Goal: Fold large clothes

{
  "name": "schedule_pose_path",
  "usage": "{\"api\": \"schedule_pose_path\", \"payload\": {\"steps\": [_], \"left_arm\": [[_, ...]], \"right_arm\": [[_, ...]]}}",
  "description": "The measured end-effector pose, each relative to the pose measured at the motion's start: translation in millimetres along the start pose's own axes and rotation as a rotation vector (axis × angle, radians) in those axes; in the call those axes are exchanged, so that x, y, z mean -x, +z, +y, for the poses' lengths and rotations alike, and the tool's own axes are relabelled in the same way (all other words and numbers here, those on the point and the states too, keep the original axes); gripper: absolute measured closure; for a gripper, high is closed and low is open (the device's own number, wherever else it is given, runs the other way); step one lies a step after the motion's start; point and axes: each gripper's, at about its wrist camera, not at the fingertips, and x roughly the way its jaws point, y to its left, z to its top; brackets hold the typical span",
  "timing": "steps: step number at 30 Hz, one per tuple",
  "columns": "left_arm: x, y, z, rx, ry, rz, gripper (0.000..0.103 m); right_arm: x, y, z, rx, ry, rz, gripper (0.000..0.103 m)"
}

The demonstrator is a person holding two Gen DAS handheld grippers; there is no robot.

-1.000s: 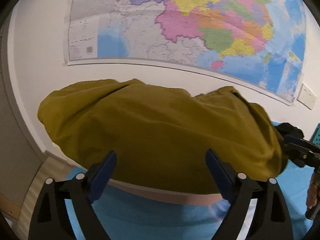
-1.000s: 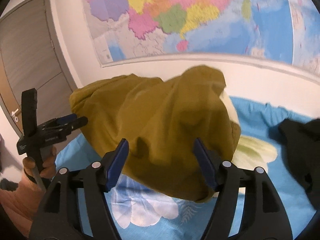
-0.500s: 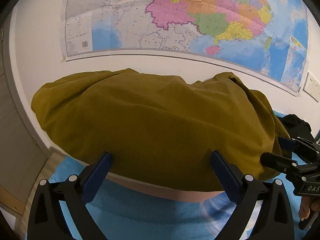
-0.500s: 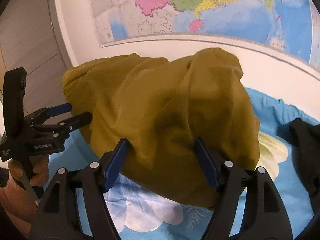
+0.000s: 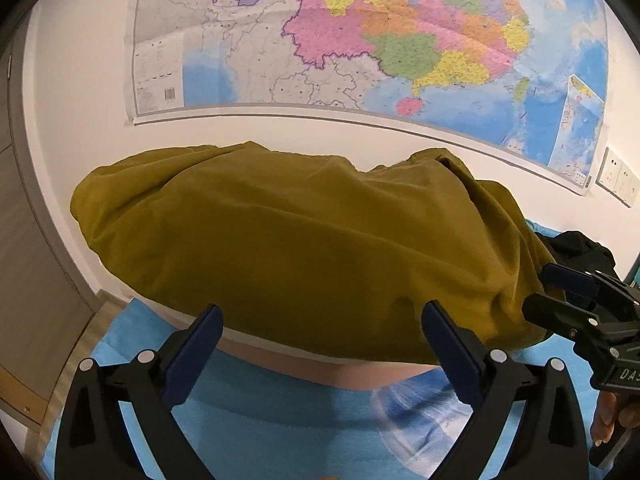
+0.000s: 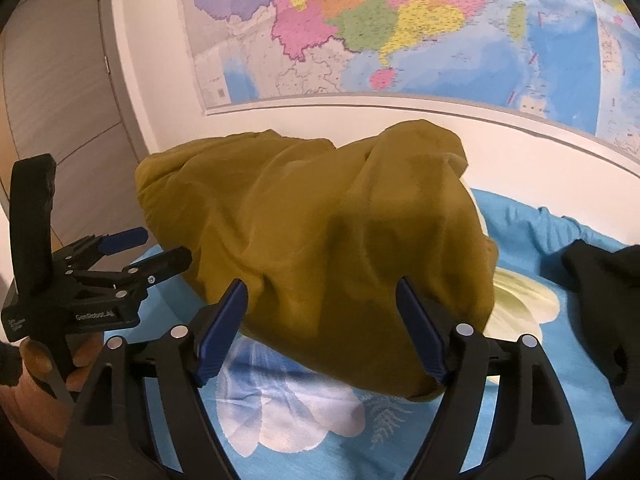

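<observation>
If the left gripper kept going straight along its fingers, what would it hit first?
Most likely the mustard-yellow garment, bunched just ahead of the open left gripper; depth is hard to judge.

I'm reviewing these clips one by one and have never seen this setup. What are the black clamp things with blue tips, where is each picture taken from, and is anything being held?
No robot here: a person holds a hand-operated gripper in each hand, and each has a wide-angle camera looking forward along its two blue-padded fingers. One picture looks out over the left gripper, the other over the right gripper. Each view also catches the other tool off to the side, with the hand gripping its handle.

In front of both lies a bunched mustard-yellow garment on a blue sheet printed with flowers. A dark garment lies to the right, and a map hangs on the wall.

Nothing is held. The left jaws stand wide open; the right jaws are opening, and their pads do not press on the cloth.
</observation>
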Motion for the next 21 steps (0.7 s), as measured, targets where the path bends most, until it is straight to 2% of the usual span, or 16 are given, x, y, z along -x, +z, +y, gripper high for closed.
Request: {"api": "schedule_pose_path", "payload": {"steps": [5, 13, 21], "left_arm": [[7, -3, -2, 0.018, 0.017, -0.007, 0.007], [19, -15, -5, 0.047, 0.040, -0.007, 0.007], [33, -25, -12, 0.048, 0.067, -0.012, 0.007]], "right_arm": [[10, -5, 1, -0.007, 0.011, -0.017, 0.026], [24, -20, 17, 0.027, -0.014, -0.066, 0.007], [35, -31, 23, 0.033, -0.035, -0.085, 0.006]]}}
